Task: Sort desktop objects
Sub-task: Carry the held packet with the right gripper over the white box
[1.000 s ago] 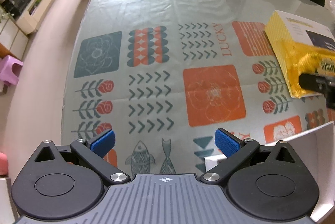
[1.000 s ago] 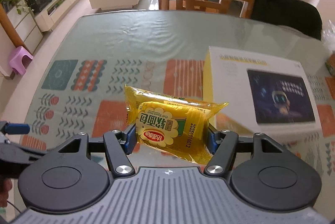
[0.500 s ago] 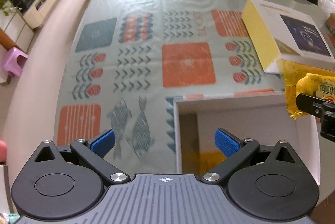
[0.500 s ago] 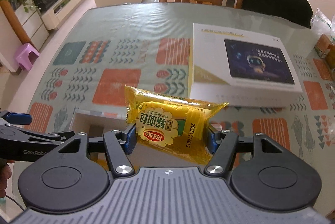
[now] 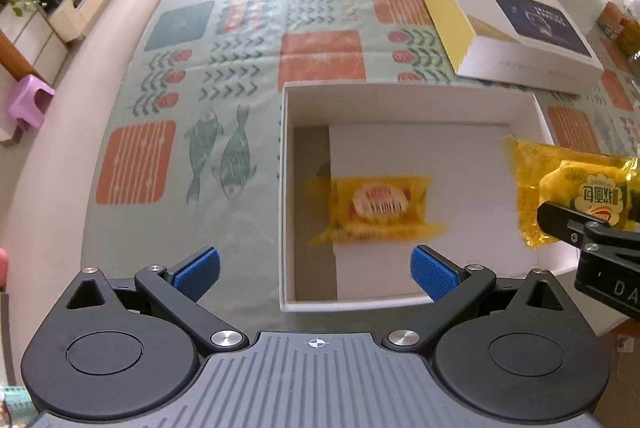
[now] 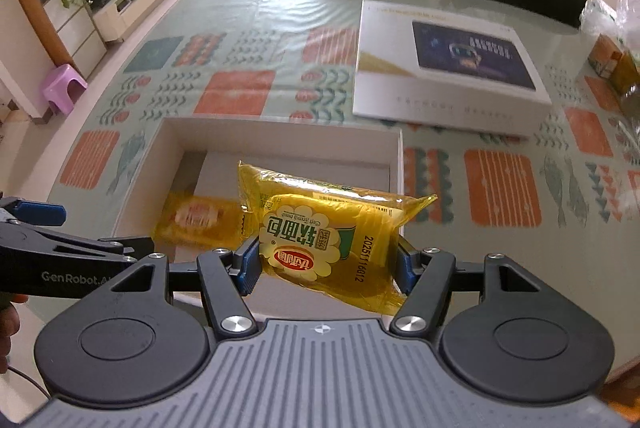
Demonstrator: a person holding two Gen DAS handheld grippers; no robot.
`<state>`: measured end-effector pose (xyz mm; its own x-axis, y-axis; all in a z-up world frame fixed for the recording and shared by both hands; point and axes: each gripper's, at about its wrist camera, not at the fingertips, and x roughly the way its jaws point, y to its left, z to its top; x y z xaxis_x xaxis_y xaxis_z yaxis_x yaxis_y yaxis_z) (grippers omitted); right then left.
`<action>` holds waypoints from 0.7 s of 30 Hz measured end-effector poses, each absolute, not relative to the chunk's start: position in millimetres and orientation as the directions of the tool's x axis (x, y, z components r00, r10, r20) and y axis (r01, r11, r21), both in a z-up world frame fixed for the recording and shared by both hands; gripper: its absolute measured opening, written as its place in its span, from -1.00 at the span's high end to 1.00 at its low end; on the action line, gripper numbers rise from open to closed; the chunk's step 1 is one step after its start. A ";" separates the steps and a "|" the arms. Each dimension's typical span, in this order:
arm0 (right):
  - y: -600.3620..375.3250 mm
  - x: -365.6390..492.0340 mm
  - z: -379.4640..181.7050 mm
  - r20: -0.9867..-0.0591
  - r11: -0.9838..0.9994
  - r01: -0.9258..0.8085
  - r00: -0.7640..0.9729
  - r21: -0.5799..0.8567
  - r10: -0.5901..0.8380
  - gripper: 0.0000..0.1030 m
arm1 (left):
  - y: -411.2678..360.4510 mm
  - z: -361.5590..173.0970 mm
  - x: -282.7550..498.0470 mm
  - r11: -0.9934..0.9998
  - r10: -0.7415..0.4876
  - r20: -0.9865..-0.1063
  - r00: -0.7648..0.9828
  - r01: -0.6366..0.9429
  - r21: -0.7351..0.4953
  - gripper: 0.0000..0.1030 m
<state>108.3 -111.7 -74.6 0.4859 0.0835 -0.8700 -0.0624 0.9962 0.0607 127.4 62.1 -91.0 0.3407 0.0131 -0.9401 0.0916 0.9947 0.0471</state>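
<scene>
Shallow white cardboard tray (image 5: 408, 93), table's near edge: holds one yellow plastic-wrapped bread packet (image 5: 378, 207). Second yellow bread packet (image 6: 326, 236): clamped in right gripper (image 6: 326, 262) above tray, apparently awaiting deposit. Left gripper (image 5: 316, 270): wide, empty.

left gripper (image 5: 315, 270) jaws spread wide, blue pads (image 5: 197, 272) empty, hanging over near wall of open white box (image 5: 408, 95). yellow snack packet (image 5: 378, 207), blurred, lying flat on box floor, left of centre. second yellow bread packet (image 5: 572, 187) pinched by right gripper (image 5: 588, 228) above box's right wall. closed white-and-yellow product box (image 5: 508, 27) beyond white box, just past far right corner. patterned tablecloth (image 5: 240, 67) under white box. purple stool (image 5: 28, 101) on floor far left of white box.
</scene>
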 end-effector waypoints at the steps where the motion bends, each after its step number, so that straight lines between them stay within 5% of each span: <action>1: -111.3 104.9 -76.1 -0.872 0.996 -0.066 0.482 0.063 0.087 -0.53 | 62.2 -90.7 123.2 0.995 0.015 -0.941 0.338 0.089 0.048 -1.00; 21: -96.0 132.0 -114.4 -0.911 0.995 -0.075 0.401 0.071 0.095 -0.54 | 76.5 -92.9 123.2 0.992 0.024 -0.954 0.299 0.108 0.058 -1.00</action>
<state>132.0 -96.0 -114.4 0.4011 0.0951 -0.9111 -0.0755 0.9946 0.0706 123.2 76.5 -92.9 0.2988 0.0237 -0.9540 0.1078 0.9924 0.0585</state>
